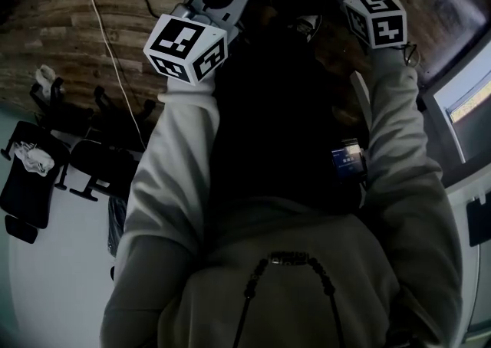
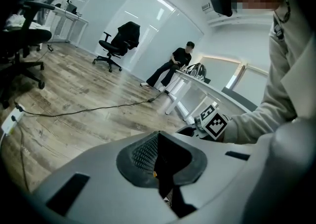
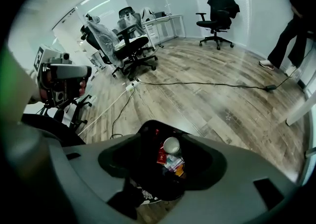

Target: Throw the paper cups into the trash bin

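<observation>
**One cup down, little margin for a miss**

The right tool [image 3: 163,168] stands wide with nothing between its jaws. Straight below it the paper cup [image 3: 171,145] shows inside the mouth of the trash bin [image 3: 147,136], mouth up among coloured wrappers [image 3: 173,164]. I cannot tell whether it has settled or is in mid-drop. The left tool [image 2: 160,168] is pinched narrow on nothing.

The likely trouble is that the cup, light and perched high on the rubbish, tips or bounces over the rim if the litter is heaped. Dipping the wide jaws lower could snag the dark liner. The head view gives no sight of the bin (the person's own torso fills it). A cable [image 3: 197,84] trails across the floor [image 3: 222,109], and a foot could catch on it.
</observation>
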`<action>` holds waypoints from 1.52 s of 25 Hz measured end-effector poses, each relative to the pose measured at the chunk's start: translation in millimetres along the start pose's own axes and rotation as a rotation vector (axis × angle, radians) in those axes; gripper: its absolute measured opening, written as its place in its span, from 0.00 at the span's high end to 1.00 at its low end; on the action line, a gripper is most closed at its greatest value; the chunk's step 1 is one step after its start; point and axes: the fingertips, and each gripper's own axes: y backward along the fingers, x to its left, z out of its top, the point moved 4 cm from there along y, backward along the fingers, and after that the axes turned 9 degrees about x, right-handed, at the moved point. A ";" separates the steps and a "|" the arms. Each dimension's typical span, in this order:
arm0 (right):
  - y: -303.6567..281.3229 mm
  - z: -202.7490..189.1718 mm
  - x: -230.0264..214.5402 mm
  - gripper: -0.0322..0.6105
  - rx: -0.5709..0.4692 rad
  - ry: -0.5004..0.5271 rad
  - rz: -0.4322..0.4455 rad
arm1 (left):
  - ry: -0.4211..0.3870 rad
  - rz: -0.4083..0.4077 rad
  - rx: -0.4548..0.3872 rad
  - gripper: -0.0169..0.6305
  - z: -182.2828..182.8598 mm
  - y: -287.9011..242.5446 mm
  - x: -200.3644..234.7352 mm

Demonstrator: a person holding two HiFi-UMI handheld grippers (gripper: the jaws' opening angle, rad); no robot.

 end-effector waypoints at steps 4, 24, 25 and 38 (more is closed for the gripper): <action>18.6 1.4 -3.1 0.58 -0.016 -0.010 -0.013 | 0.017 -0.006 -0.011 0.97 5.2 6.6 -8.4; 335.4 50.3 93.1 0.57 -0.327 -0.157 -0.014 | -0.177 -0.109 0.036 0.97 150.8 151.8 -177.6; 356.6 52.5 98.8 0.57 -0.338 -0.149 -0.030 | -0.177 -0.102 0.017 0.97 163.3 169.6 -184.3; 554.4 125.1 188.7 0.92 -0.612 -0.020 -0.095 | -0.340 -0.049 -0.208 0.97 263.0 331.1 -252.9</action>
